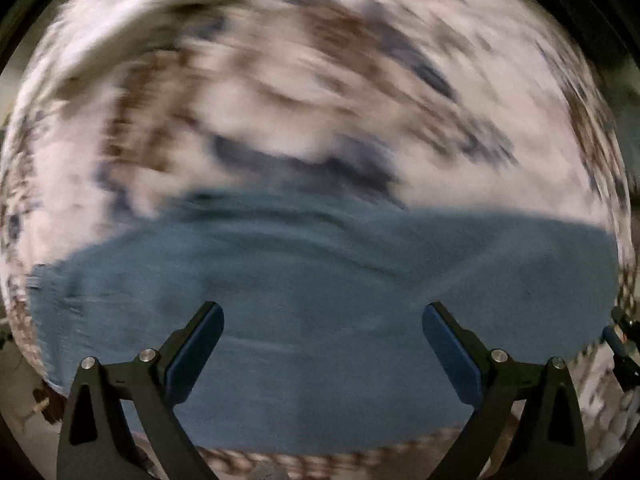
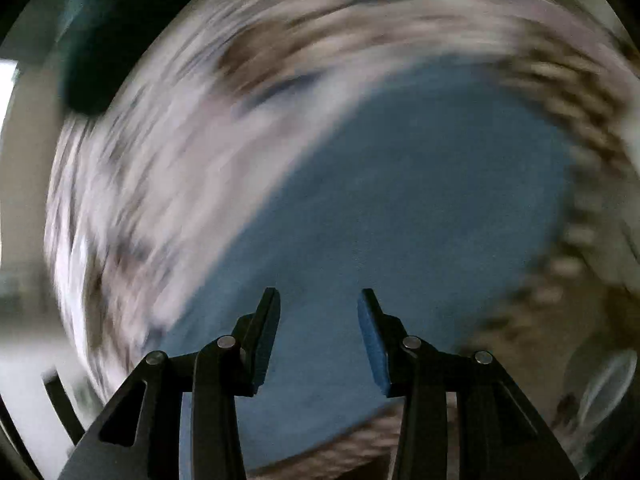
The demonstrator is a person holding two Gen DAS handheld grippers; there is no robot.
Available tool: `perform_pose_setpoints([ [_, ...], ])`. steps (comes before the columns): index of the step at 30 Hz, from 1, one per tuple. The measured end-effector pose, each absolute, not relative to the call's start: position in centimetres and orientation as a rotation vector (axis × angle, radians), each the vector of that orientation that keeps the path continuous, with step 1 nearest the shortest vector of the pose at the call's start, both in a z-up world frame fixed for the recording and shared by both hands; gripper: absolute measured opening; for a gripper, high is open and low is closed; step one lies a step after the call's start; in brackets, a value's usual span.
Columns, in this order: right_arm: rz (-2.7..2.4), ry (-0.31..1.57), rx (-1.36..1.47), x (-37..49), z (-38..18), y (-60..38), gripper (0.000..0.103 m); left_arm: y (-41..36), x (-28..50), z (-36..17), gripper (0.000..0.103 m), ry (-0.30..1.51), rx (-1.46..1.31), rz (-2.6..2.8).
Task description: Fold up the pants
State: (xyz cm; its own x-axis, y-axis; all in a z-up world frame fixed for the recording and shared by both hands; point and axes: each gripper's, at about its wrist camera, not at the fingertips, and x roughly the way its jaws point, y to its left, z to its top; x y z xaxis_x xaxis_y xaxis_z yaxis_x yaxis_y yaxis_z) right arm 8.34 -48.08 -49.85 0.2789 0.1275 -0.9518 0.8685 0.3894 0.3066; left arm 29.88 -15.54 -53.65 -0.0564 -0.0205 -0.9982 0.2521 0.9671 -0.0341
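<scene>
The blue pants [image 1: 320,280] lie spread on a white cloth with brown and dark blotches [image 1: 280,80]. Both views are motion blurred. My left gripper [image 1: 322,312] is open wide and empty, hovering over the pants near their front edge. In the right wrist view the pants [image 2: 400,200] fill the middle. My right gripper [image 2: 318,300] is open with a narrower gap, empty, over the blue fabric. The right gripper's tip shows at the far right edge of the left wrist view [image 1: 620,340].
The patterned cloth [image 2: 160,200] covers the surface around the pants. A braided brown border [image 2: 572,120] runs along the cloth's edge at the right. A dark object [image 2: 88,60] sits at the upper left of the right wrist view.
</scene>
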Motion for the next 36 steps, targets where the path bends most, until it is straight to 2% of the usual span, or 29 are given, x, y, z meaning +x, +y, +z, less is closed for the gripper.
perform_pose_setpoints([
  [5, -0.832, 1.064, 1.284, -0.7, -51.7, -58.7, 0.043, -25.2, 26.1, -56.8, 0.102, 1.628, 0.286, -0.320],
  [8, -0.810, 1.021, 1.321, -1.4, -53.4, -59.9, 0.043, -28.9, 24.9, -59.5, 0.102, 1.652, 0.364, -0.340],
  [12, -0.797, 1.082, 1.339, -0.8, -56.7, -60.9, 0.043, -30.5, 24.6, -63.0, 0.103, 1.693, 0.445, -0.286],
  [13, -0.782, 1.085, 1.345, -0.5, -57.4, -61.1, 0.041, -30.6, 24.7, -63.1, 0.103, 1.699, 0.445, -0.277],
  [15, -0.784, 1.077, 1.311, 0.3, -57.8, -60.5, 0.011, -30.9, 25.3, -63.3, 0.103, 1.704, 0.449, -0.276],
  [22, -0.787, 1.021, 1.179, 0.0, -53.1, -58.9, 0.010, -31.0, 26.0, -62.0, 0.103, 1.720, 0.411, -0.247],
  [25, -0.786, 1.080, 1.165, 0.6, -54.2, -58.1, 0.010, -30.6, 25.4, -62.2, 0.103, 1.722, 0.432, -0.238],
  [27, -0.752, 1.145, 1.265, 0.2, -56.7, -58.5, 0.015, -30.5, 25.4, -62.9, 0.103, 1.736, 0.423, -0.233],
  [29, -0.723, 1.106, 1.398, -1.4, -57.6, -58.8, 0.017, -30.6, 25.4, -63.5, 0.103, 1.737, 0.430, -0.237],
  [31, -0.653, 1.012, 1.445, -2.0, -56.9, -58.7, 0.039, -30.8, 25.4, -64.3, 0.103, 1.743, 0.419, -0.235],
  [32, -0.648, 1.002, 1.432, -2.1, -56.5, -58.3, 0.055, -30.5, 25.6, -64.5, 0.103, 1.745, 0.411, -0.235],
  [33, -0.643, 1.003, 1.419, -2.1, -56.3, -57.8, 0.063, -30.5, 25.7, -64.8, 0.103, 1.746, 0.404, -0.237],
  [36, -0.600, 1.037, 1.467, -1.8, -58.1, -56.3, 0.063, -30.4, 26.0, -64.9, 0.103, 1.748, 0.398, -0.243],
])
